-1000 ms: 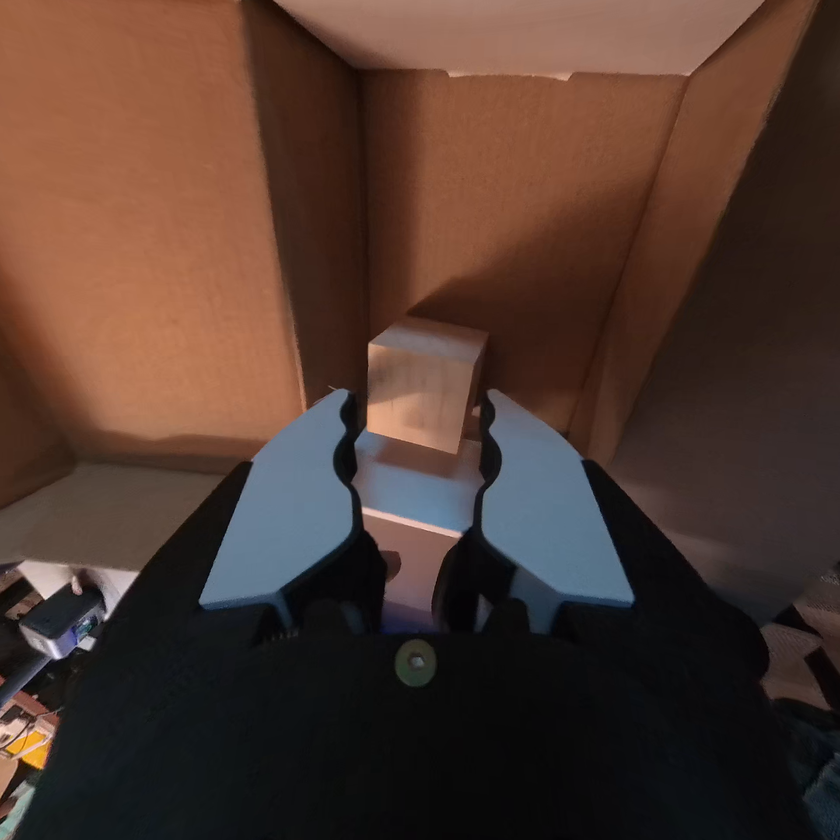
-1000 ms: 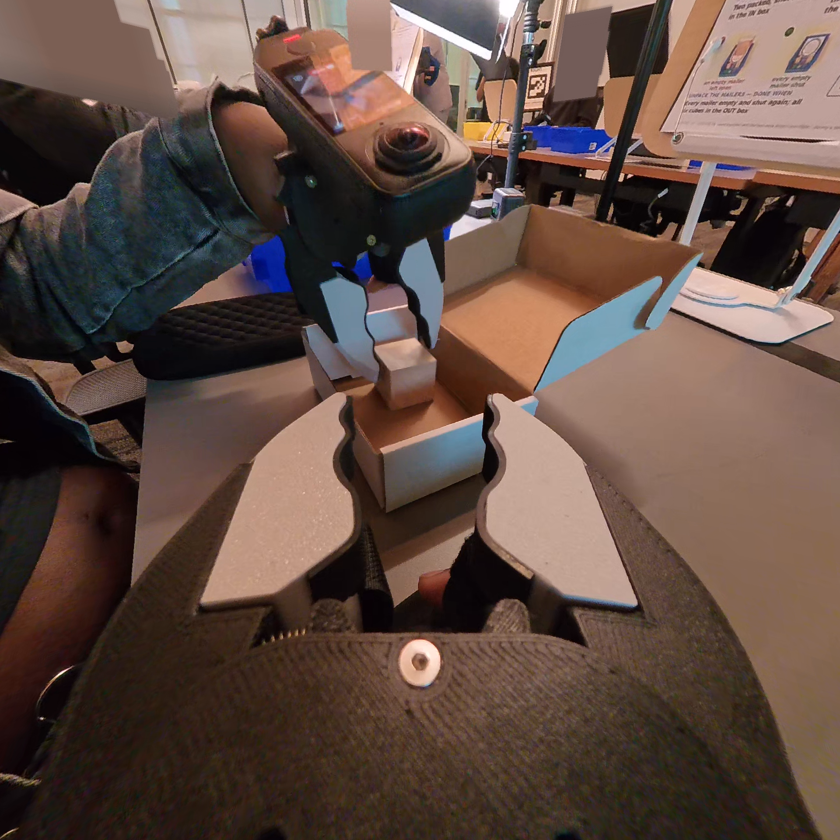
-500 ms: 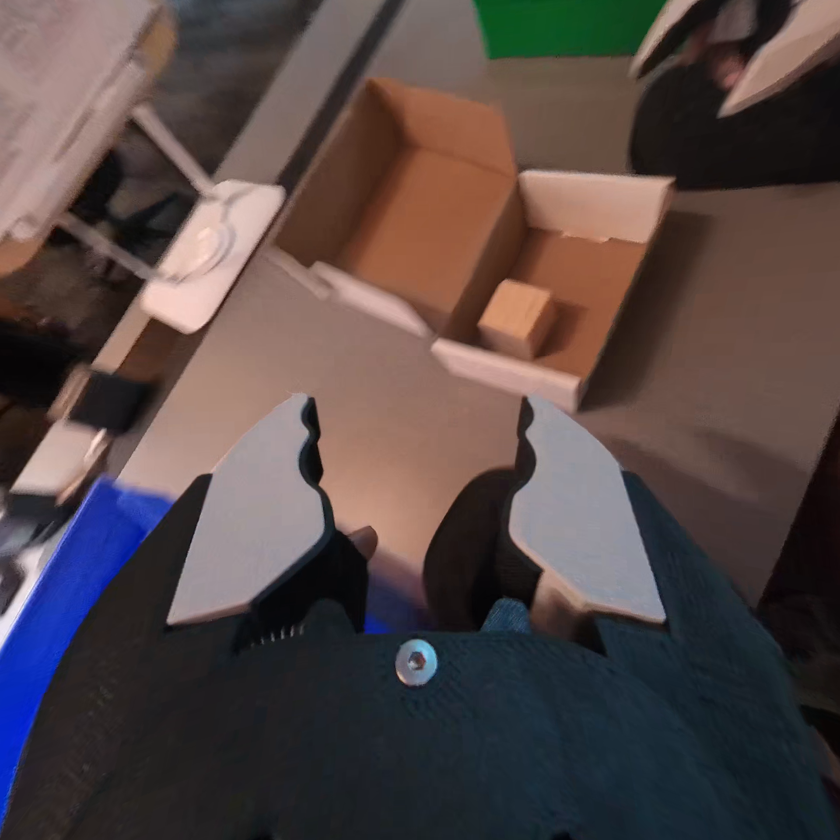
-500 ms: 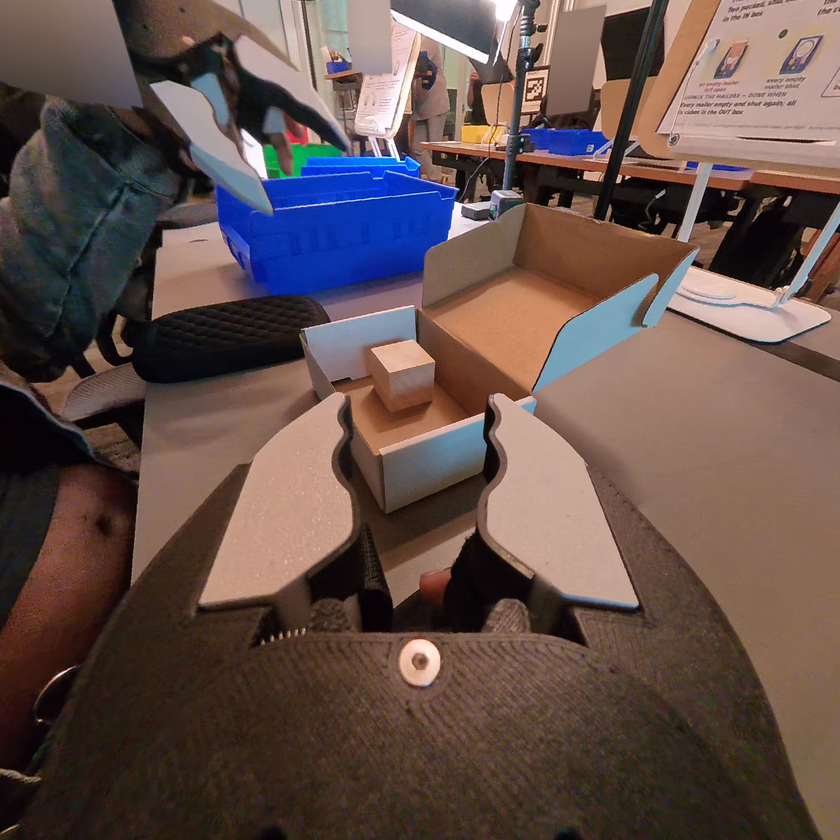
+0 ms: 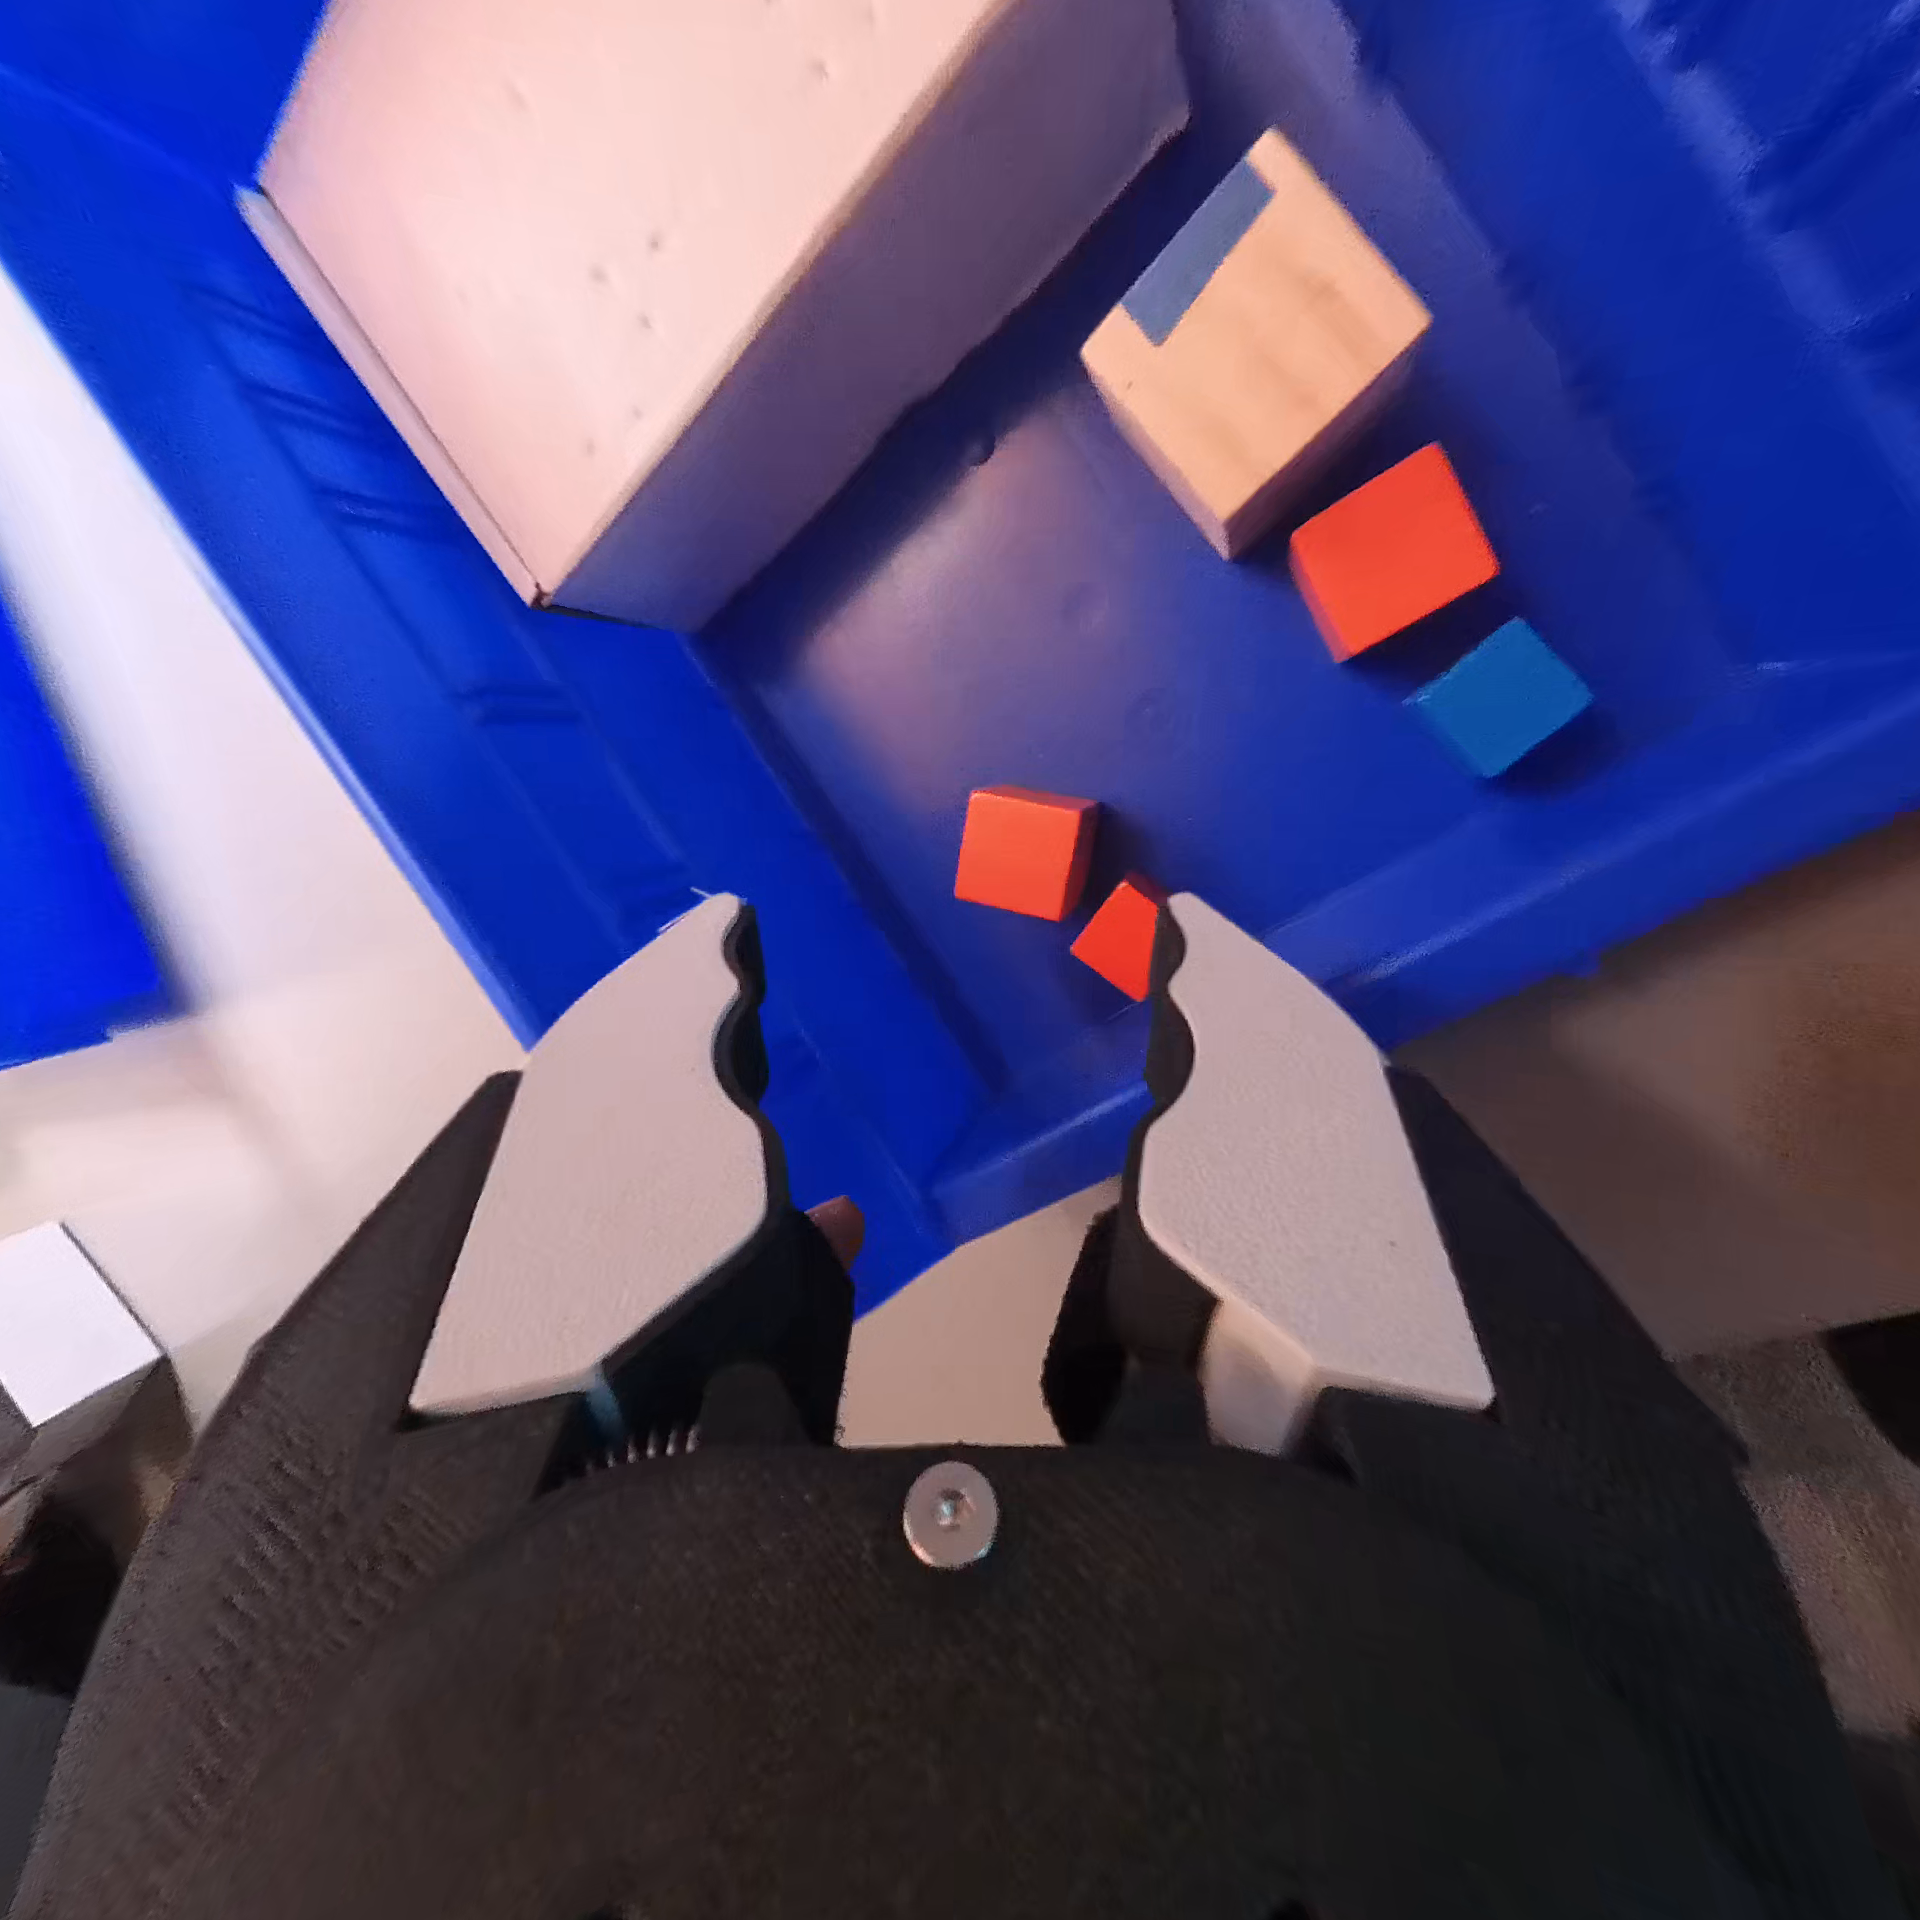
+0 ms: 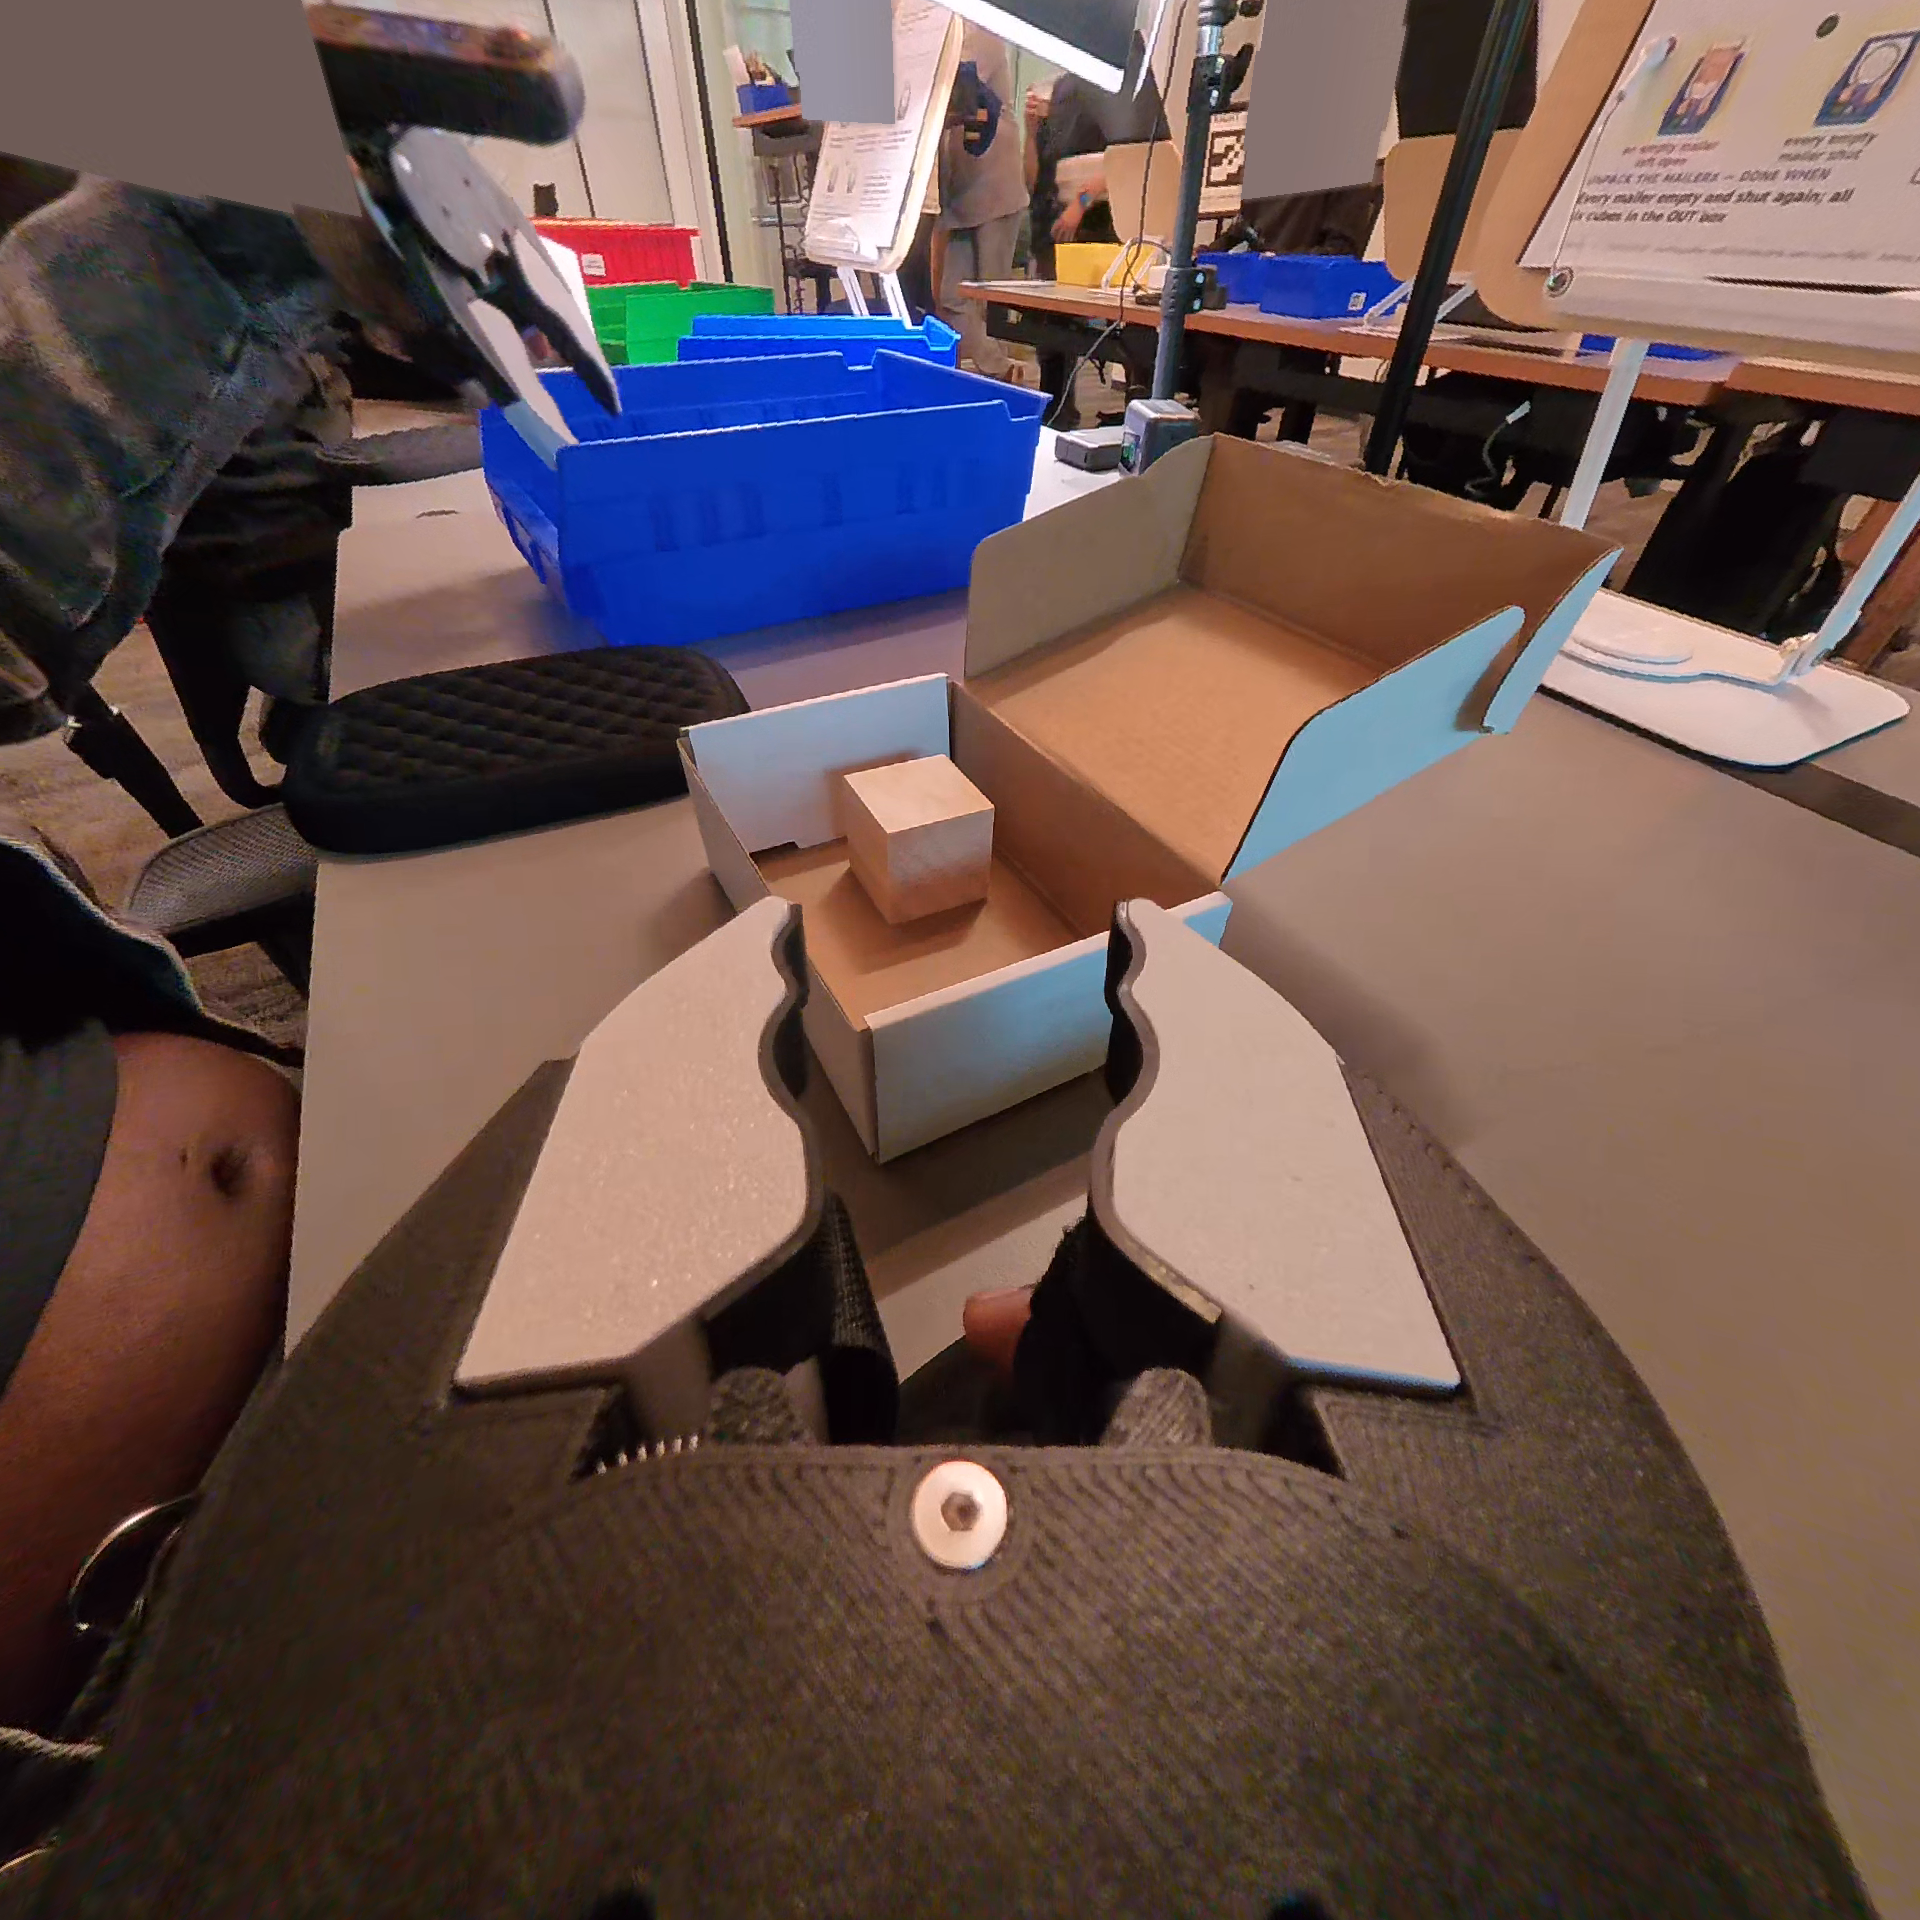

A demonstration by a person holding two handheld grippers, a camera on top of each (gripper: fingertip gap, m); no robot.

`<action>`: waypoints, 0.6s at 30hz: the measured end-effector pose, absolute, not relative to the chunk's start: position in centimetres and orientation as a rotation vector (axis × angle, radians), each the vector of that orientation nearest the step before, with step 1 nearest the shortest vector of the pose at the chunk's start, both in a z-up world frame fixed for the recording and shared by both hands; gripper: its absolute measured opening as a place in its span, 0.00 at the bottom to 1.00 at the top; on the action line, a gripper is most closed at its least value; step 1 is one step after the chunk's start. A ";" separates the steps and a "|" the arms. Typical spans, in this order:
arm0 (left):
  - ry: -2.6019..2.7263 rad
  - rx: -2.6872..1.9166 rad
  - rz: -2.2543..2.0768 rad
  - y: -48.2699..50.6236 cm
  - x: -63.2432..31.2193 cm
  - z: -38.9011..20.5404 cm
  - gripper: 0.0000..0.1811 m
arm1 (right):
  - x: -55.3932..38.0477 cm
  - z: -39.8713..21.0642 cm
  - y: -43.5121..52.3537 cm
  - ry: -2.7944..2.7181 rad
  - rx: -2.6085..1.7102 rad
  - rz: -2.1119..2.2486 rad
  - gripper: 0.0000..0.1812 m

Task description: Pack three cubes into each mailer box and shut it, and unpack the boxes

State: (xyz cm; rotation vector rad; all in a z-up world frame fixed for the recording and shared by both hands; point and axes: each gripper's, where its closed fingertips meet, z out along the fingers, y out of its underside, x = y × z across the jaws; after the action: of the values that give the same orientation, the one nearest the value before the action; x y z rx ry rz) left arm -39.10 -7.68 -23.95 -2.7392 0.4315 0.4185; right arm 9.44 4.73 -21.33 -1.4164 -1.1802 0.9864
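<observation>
An open white mailer box (image 6: 966, 1029) sits on the grey table with one wooden cube (image 6: 920, 836) inside. My right gripper (image 6: 951, 977) is open and empty, just in front of the box's near wall. My left gripper (image 5: 951, 940) is open and empty above a blue bin (image 5: 1143, 665); it also shows in the right wrist view (image 6: 540, 353) over the bin's left end. The bin holds a shut white mailer box (image 5: 665, 281), a wooden cube (image 5: 1257, 343), three red cubes (image 5: 1023, 852) (image 5: 1117, 935) (image 5: 1392, 551) and a blue cube (image 5: 1501, 696).
The blue bin (image 6: 769, 488) stands behind the open box at the table's far left. A black quilted pad (image 6: 499, 738) lies between them. A white sign stand base (image 6: 1725, 696) is at the right. Further bins and tables stand in the background. The left gripper's tips are roughly 50 cm from the right gripper's.
My left gripper let go of the wooden cube in the open box, rose, and swung left over the blue bin. My right gripper has stayed still.
</observation>
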 end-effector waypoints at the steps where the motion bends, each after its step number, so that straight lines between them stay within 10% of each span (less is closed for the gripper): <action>1: 0.449 -2.769 0.424 -7.6 -39.4 -24.4 0.38 | 9.4 -21.3 4.7 -1.180 -1.416 0.987 0.31; 18: 0.544 -2.968 0.270 -7.1 -40.0 -29.1 0.16 | 9.5 -21.3 4.7 -1.178 -1.415 0.985 0.31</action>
State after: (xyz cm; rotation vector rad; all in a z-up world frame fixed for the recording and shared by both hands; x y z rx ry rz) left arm -39.97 -7.05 -29.14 -2.9681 0.5436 0.2704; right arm 9.45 4.69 -21.29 -1.4153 -1.1780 0.9849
